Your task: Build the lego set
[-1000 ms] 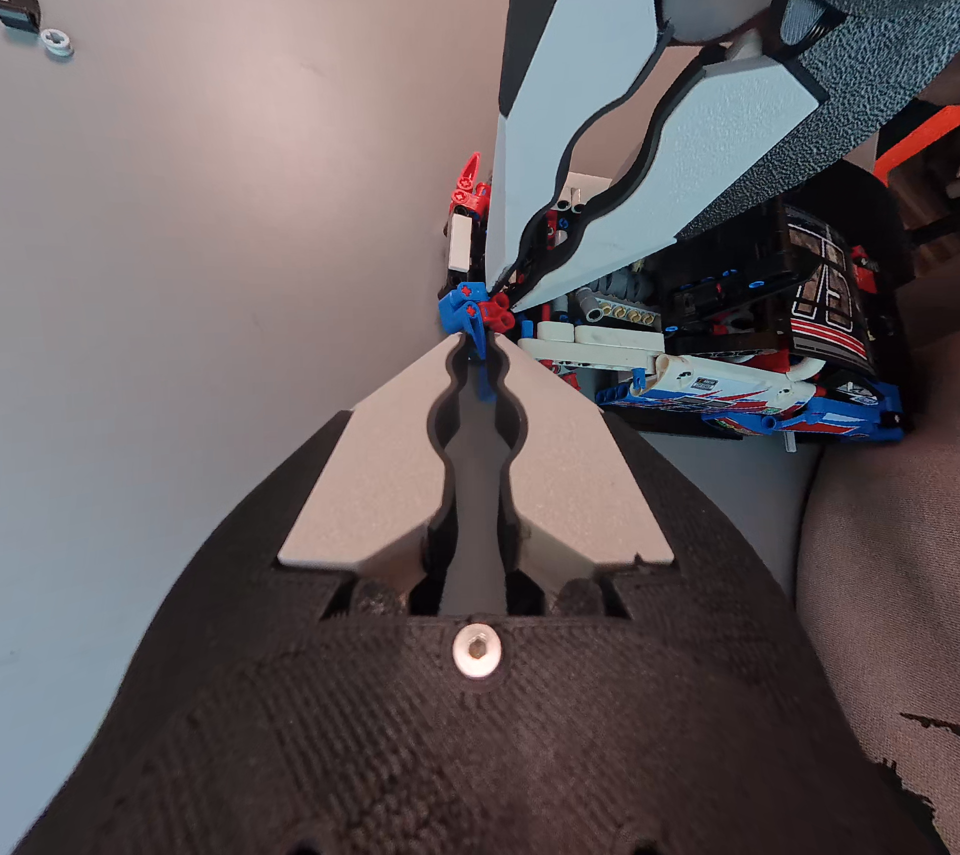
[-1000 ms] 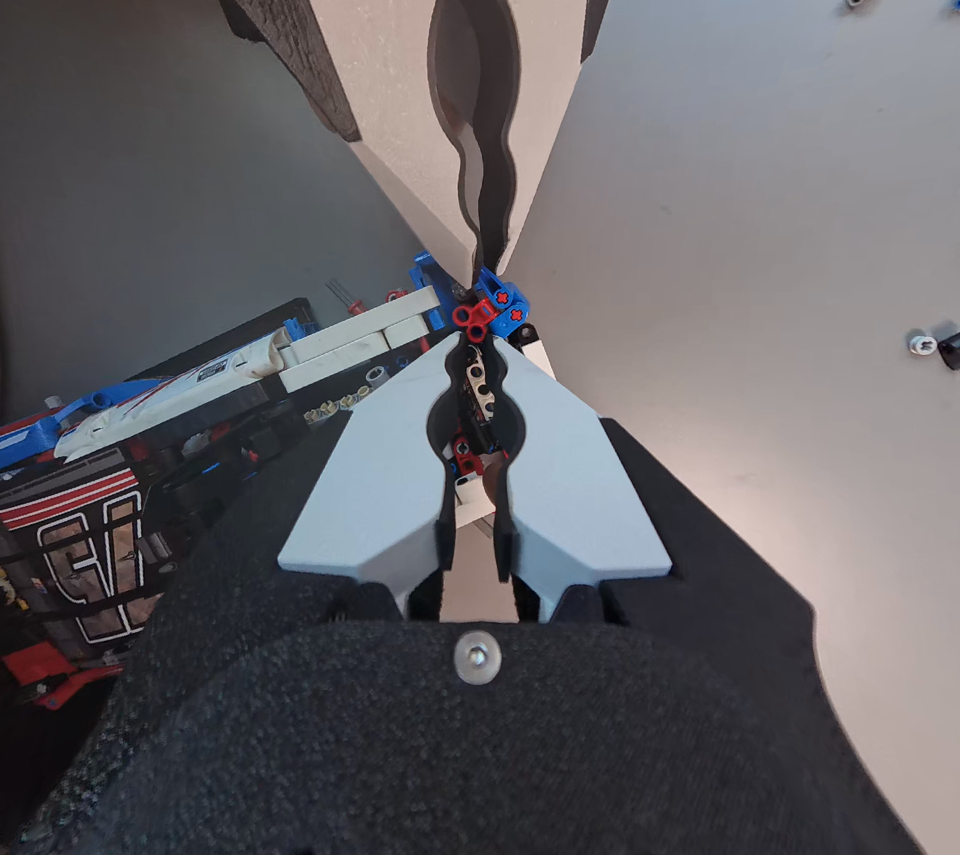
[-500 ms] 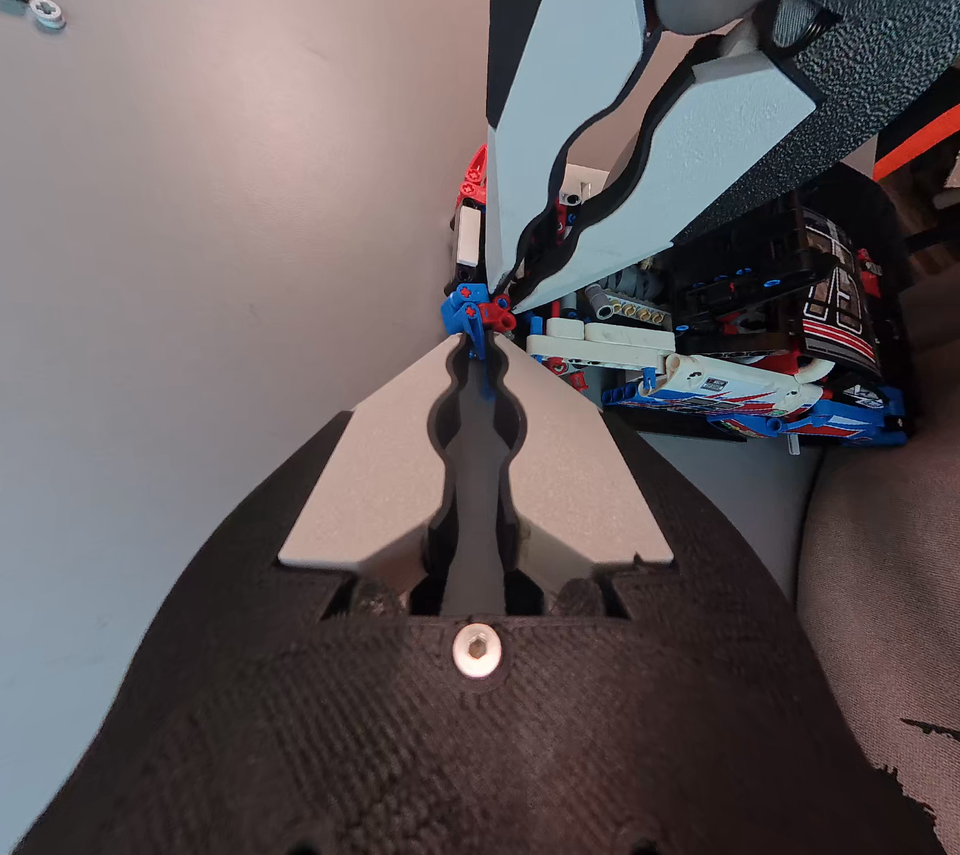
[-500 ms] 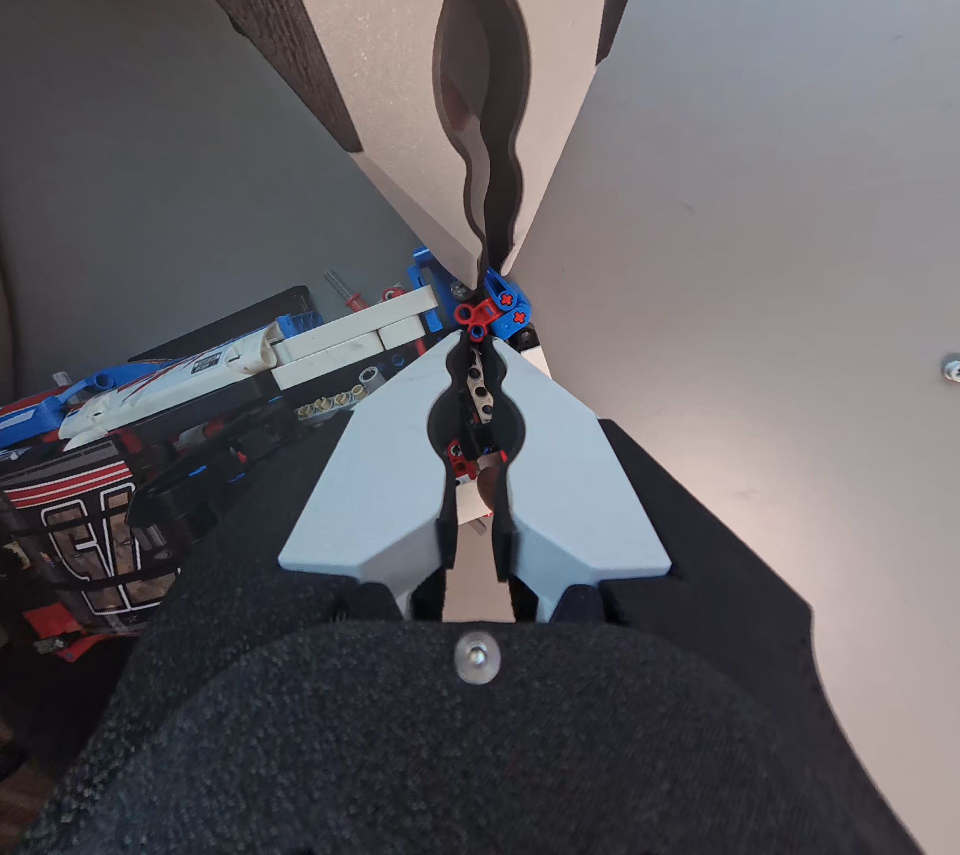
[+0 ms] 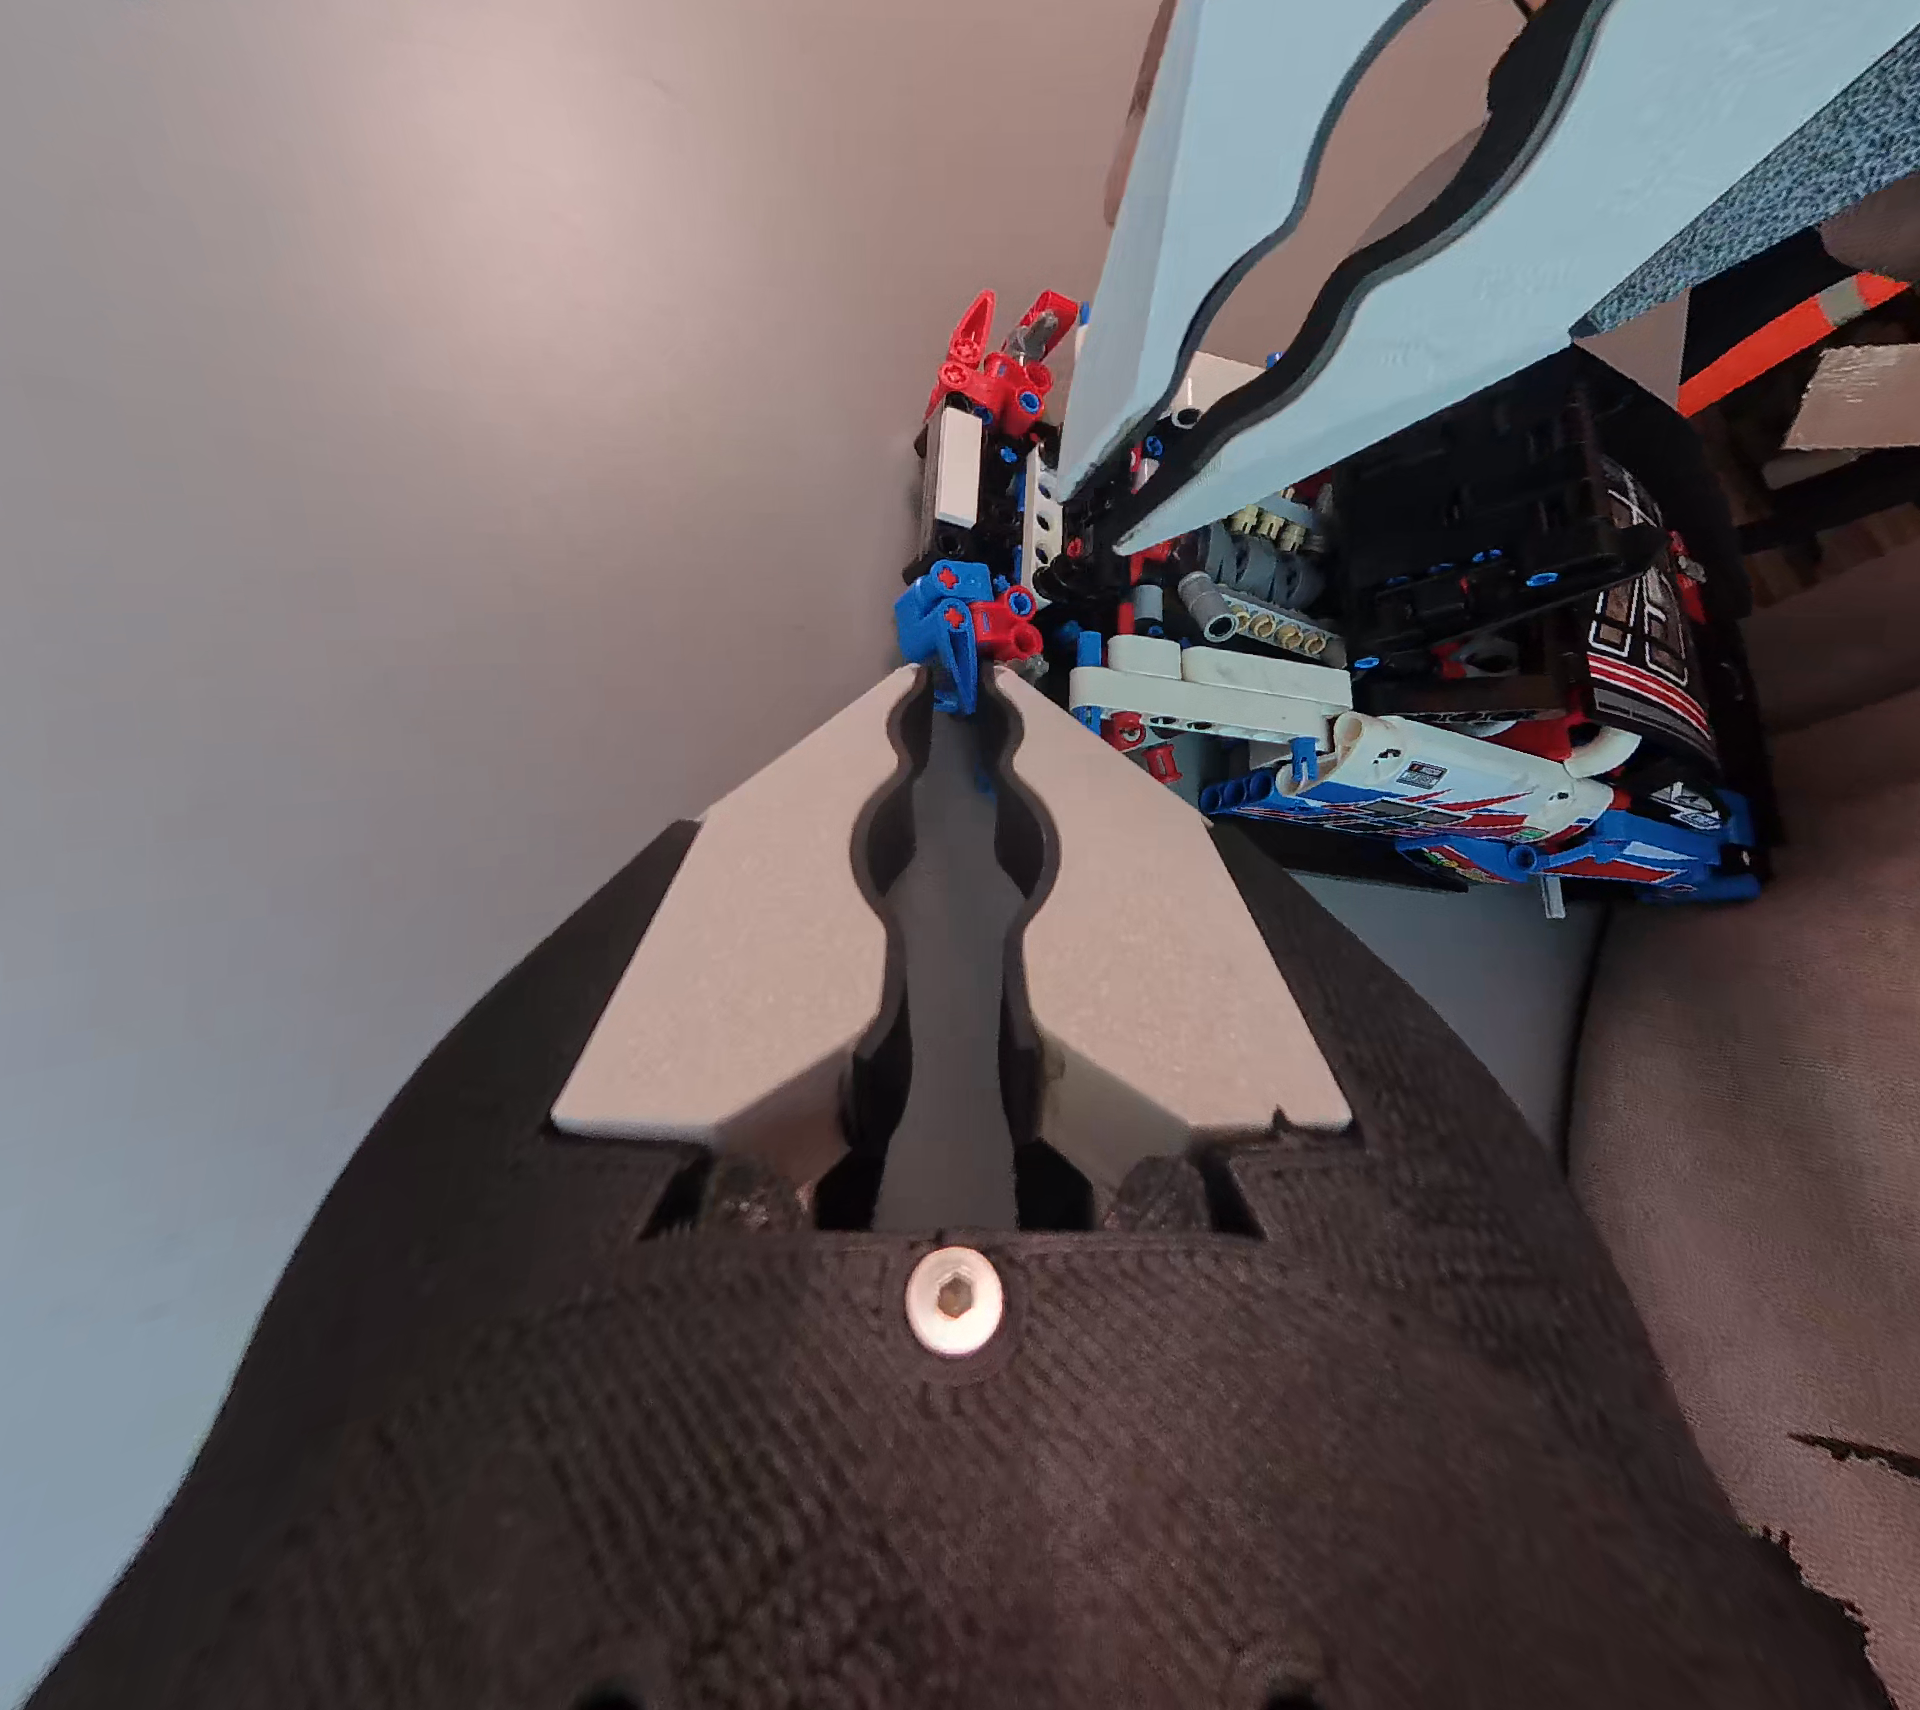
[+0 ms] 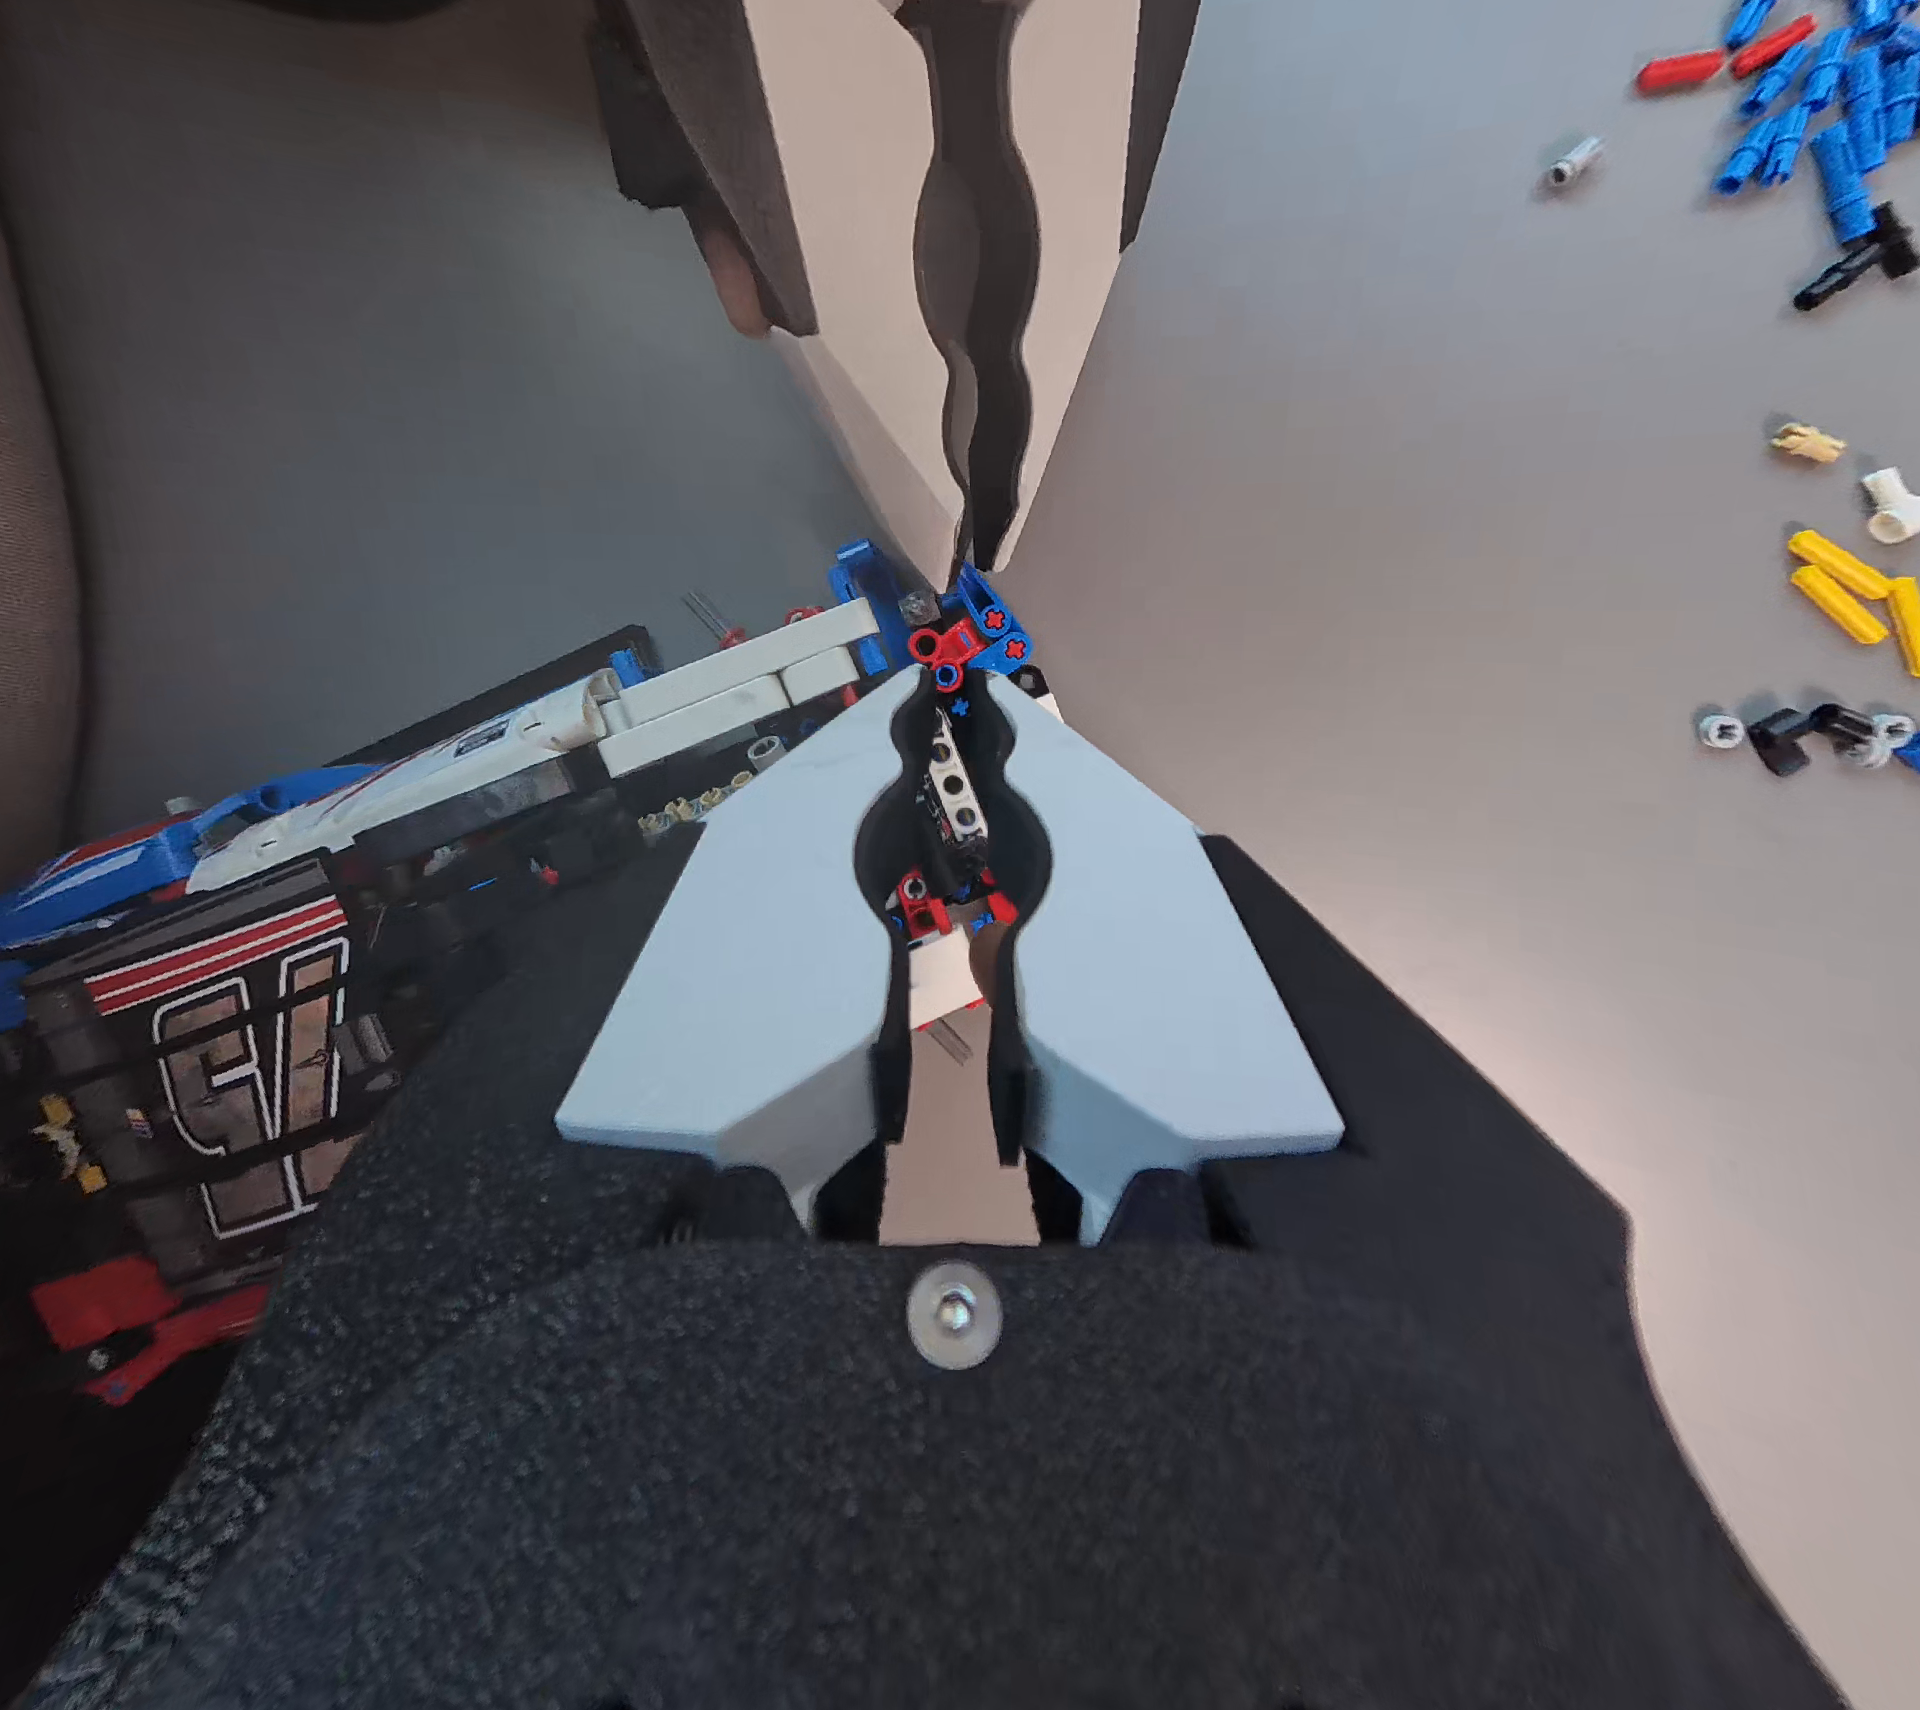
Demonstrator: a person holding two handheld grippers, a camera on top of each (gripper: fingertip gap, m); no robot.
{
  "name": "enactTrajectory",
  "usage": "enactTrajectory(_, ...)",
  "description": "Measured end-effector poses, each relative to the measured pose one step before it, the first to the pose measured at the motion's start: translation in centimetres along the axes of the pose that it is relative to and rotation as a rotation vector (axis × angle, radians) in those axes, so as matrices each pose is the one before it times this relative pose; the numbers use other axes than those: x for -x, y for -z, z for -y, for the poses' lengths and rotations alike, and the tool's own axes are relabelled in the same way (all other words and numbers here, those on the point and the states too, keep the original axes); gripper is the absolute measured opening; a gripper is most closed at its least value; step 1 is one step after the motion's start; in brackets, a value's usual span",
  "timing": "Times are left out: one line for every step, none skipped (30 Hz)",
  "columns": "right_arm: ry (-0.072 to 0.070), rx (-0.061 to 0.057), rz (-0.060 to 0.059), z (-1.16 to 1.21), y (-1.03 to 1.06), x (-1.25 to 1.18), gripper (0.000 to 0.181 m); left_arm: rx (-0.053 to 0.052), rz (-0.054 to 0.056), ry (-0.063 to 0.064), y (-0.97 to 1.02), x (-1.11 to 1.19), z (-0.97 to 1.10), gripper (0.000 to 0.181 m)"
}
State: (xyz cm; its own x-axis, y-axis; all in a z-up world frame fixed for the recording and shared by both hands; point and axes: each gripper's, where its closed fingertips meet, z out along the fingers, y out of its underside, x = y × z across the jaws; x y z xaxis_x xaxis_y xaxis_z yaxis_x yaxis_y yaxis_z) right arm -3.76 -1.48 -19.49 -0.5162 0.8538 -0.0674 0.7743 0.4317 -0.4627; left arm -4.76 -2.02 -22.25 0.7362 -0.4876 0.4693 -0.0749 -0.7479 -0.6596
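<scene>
Left tongs point(image 5: 954, 692) on blue connector point(image 5: 945, 621)

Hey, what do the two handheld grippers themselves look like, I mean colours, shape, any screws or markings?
Both match: a rough-textured black printed body, a silver screw centred below the fingers, and two flat pale grey wedge fingers tapering to a point, with wavy black inner edges. That goes for the left gripper and the right gripper alike. No cables or markings show.
</scene>
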Motion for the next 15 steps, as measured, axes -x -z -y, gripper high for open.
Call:
enactTrajectory(0.0121, -0.0026, -0.0155, 0.064, -0.258, 0.024, 0.000, 0.0031, -0.0034, -0.0029, 0.056, -0.061, -0.068, 0.006)
enactTrajectory(0.0085, 0.0130, -0.0083, -0.167, -0.404, 0.089, 0.000, -0.0003, -0.0028, -0.0027, 0.063, -0.083, -0.023, 0.007)
enactTrajectory(0.0059, 0.0223, -0.0060, -0.290, -0.453, 0.071, 0.000, -0.0034, 0.0056, -0.0005, 0.081, 0.063, 0.001, 0.007)
enactTrajectory(0.0061, 0.0202, -0.0013, -0.255, -0.440, 0.105, 0.000, -0.0017, 0.0075, -0.0010, 0.098, 0.100, -0.037, 0.007)
enactTrajectory(0.0025, 0.0155, 0.0013, -0.175, -0.397, 0.142, 0.000, -0.0023, 0.0024, -0.0012, 0.078, 0.016, -0.055, 0.007)
enactTrajectory(-0.0008, 0.0172, -0.0093, -0.180, -0.331, -0.058, 0.000, -0.0052, -0.0023, 0.0000, 0.051, -0.042, -0.041, 0.007)
enactTrajectory(0.0020, 0.0019, -0.0054, 0.082, -0.141, -0.025, 0.000, -0.0046, -0.0010, 0.0032, 0.000, -0.012, -0.081, 0.005)
enactTrajectory(-0.0004, 0.0098, 0.0036, 0.024, -0.063, 0.070, 0.000, -0.0049, -0.0003, 0.0056, -0.037, 0.027, -0.074, 0.005)
enactTrajectory(-0.0079, 0.0135, 0.0012, -0.005, -0.075, 0.032, 0.000, -0.0085, -0.0065, 0.0068, -0.057, -0.054, -0.003, 0.004)
enactTrajectory(-0.0021, 0.0142, -0.0008, -0.021, -0.010, -0.005, 0.000, -0.0052, -0.0086, 0.0087, -0.075, -0.095, 0.004, 0.002)
enactTrajectory(-0.0040, 0.0156, 0.0015, -0.040, 0.003, 0.017, 0.000, -0.0019, -0.0046, 0.0034, -0.070, -0.052, -0.019, 0.001)
enactTrajectory(-0.0089, 0.0155, 0.0052, -0.046, -0.010, 0.002, 0.000, 0.0003, 0.0009, -0.0024, -0.059, 0.017, -0.022, 0.001)
enactTrajectory(-0.0076, 0.0122, 0.0050, -0.007, -0.006, 0.001, 0.000, 0.0003, 0.0010, -0.0030, -0.037, 0.004, -0.009, 0.001)
enactTrajectory(-0.0029, 0.0094, 0.0033, -0.012, -0.001, -0.002, 0.000, -0.0008, 0.0000, -0.0021, -0.013, 0.008, -0.003, 0.001)
enactTrajectory(-0.0003, 0.0067, 0.0030, -0.014, -0.007, 0.000, 0.000, -0.0021, -0.0023, 0.0002, -0.012, 0.004, -0.007, 0.001)
